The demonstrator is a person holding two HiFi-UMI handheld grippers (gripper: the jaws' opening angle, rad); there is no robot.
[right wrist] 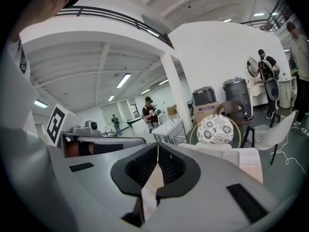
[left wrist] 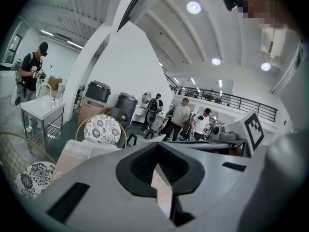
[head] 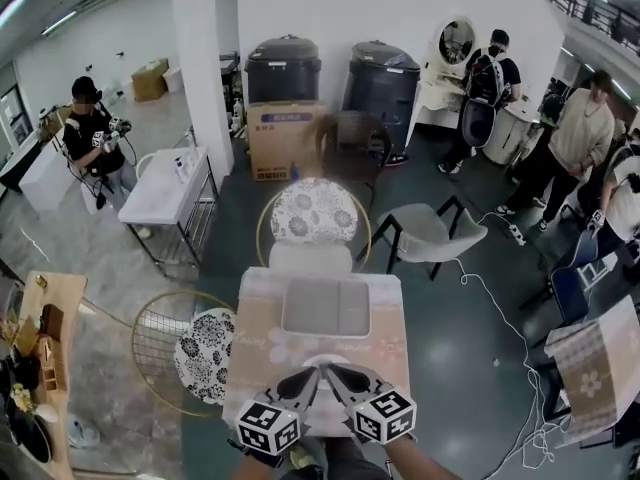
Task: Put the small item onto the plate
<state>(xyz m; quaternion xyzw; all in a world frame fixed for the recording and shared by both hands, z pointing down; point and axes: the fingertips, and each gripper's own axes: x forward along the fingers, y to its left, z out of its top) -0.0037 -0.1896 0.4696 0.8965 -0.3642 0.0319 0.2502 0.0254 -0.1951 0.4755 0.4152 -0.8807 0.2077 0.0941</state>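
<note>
A small table with a pale cloth (head: 258,348) stands below me. A grey rectangular tray (head: 325,306) lies on its far half. Nearer me a white round shape (head: 325,360) shows between the grippers, mostly hidden by them. My left gripper (head: 305,379) (left wrist: 156,149) and my right gripper (head: 342,374) (right wrist: 158,146) hang side by side over the table's near edge, pointing forward. In both gripper views the jaw tips meet with nothing between them. No small item shows in any view.
A floral-cushioned chair (head: 313,211) stands behind the table and another (head: 205,353) at its left. A grey chair (head: 430,233) is at the right, with a white cable (head: 498,313) on the floor. A cardboard box (head: 285,138), two bins and several people stand further off.
</note>
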